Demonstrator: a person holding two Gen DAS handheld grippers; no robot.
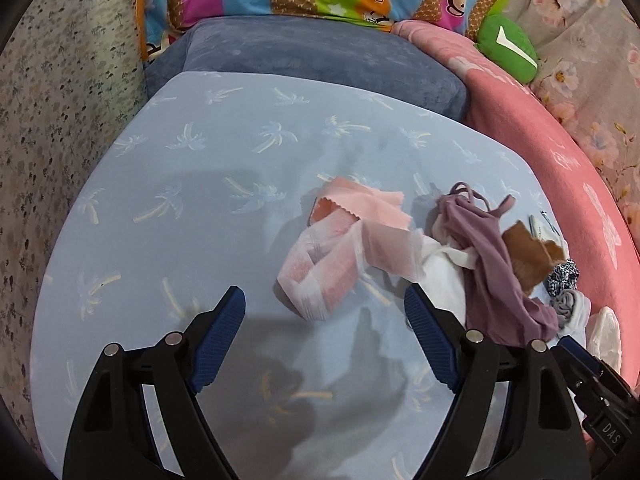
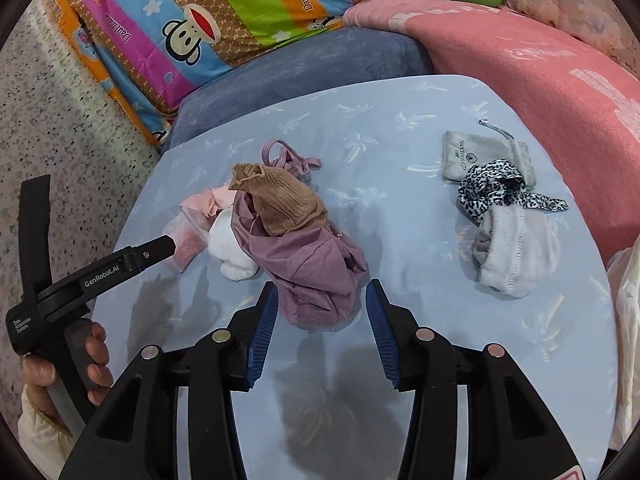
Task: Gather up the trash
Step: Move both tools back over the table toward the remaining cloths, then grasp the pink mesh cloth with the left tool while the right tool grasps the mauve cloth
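Observation:
On the light-blue palm-print board [image 1: 160, 240], a crumpled pink-and-white tissue wrapper [image 1: 320, 268] lies just beyond my left gripper [image 1: 324, 296]. That gripper is open and holds nothing. To the wrapper's right is a heap: a white cloth [image 1: 440, 276], a mauve garment [image 1: 492, 264] and a tan stocking [image 1: 524, 252]. In the right wrist view the near end of the mauve garment [image 2: 304, 264] lies between the fingertips of my right gripper [image 2: 320, 290]. Its jaws stand apart, with a gap at the right pad. The tan stocking [image 2: 280, 204] lies on top of the garment.
A grey drawstring pouch [image 2: 480, 156], a leopard-print scrunchie [image 2: 496, 188] and a grey-white cloth [image 2: 508, 256] lie at the board's right. A white plastic bag [image 2: 628, 320] hangs past the right edge. A blue cushion [image 1: 300, 52] and a pink blanket [image 1: 540, 140] border the far side.

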